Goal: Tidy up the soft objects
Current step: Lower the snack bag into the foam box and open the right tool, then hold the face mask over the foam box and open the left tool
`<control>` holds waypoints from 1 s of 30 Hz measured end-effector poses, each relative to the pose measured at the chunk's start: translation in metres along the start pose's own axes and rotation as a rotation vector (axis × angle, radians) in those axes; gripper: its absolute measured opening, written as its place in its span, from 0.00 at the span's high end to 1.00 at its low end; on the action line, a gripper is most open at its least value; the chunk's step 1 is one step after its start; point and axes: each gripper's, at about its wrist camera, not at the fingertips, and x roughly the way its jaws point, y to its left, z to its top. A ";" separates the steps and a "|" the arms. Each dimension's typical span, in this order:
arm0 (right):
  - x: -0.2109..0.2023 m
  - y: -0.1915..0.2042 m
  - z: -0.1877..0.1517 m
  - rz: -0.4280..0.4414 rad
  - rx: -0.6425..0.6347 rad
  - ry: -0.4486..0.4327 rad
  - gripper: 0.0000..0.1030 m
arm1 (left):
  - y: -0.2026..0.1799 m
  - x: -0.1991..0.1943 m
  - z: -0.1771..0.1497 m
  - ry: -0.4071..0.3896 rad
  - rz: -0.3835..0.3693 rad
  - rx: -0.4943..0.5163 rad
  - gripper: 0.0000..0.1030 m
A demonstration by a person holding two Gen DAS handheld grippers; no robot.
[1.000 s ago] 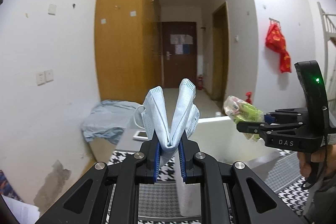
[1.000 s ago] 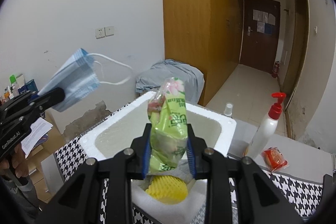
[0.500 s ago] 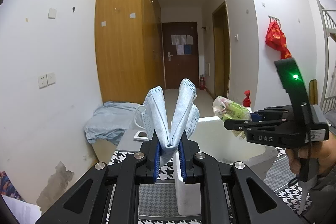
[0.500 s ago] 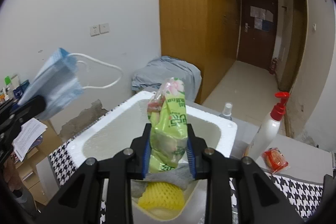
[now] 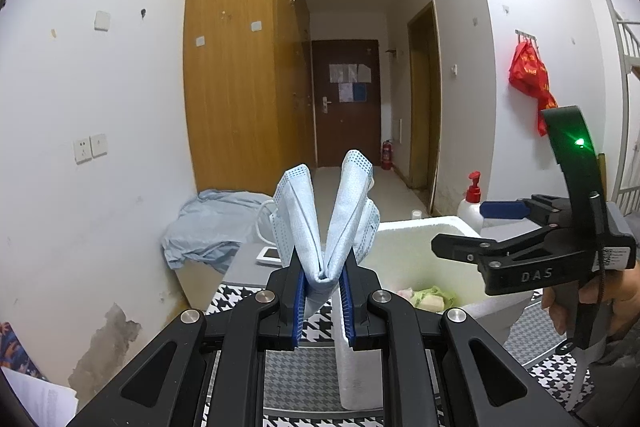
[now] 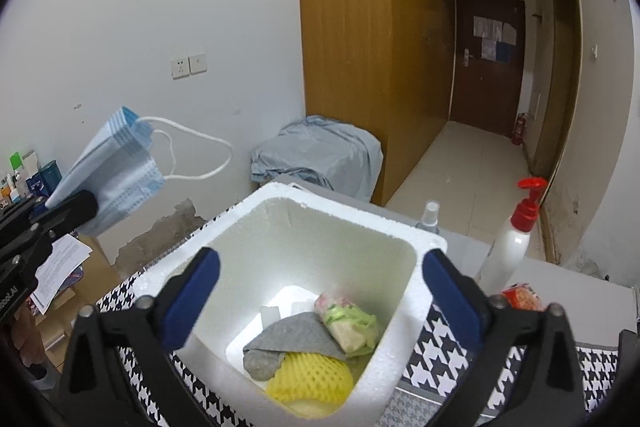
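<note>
My left gripper (image 5: pixel 323 301) is shut on a folded light-blue face mask (image 5: pixel 326 219), held in the air left of the white foam box (image 5: pixel 404 251). The mask also shows in the right wrist view (image 6: pixel 108 171), with white ear loops hanging. My right gripper (image 6: pixel 318 291) is open and empty above the foam box (image 6: pixel 424 247). Inside the box lie a green snack bag (image 6: pixel 352 325), a grey cloth (image 6: pixel 296 341) and a yellow foam net (image 6: pixel 310 379). The right gripper also shows in the left wrist view (image 5: pixel 476 231).
A white pump bottle with a red top (image 6: pixel 510 239), a small spray bottle (image 6: pixel 430 215) and a red packet (image 6: pixel 520 297) stand right of the box on the houndstooth cloth (image 6: pixel 436 355). A blue-grey cloth heap (image 6: pixel 320 155) lies behind. Papers (image 6: pixel 60 267) lie at the left.
My right gripper has opened and let go of the green snack bag, which now lies in the foam box. The left gripper still holds the mask.
</note>
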 end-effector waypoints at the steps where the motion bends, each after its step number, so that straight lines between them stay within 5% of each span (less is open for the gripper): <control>1: -0.002 0.000 -0.001 -0.003 -0.003 -0.005 0.00 | 0.000 0.000 0.000 0.001 -0.001 0.000 0.84; 30: -0.080 -0.047 -0.049 -0.110 0.060 -0.070 0.00 | -0.043 0.028 0.010 0.027 -0.091 0.039 0.84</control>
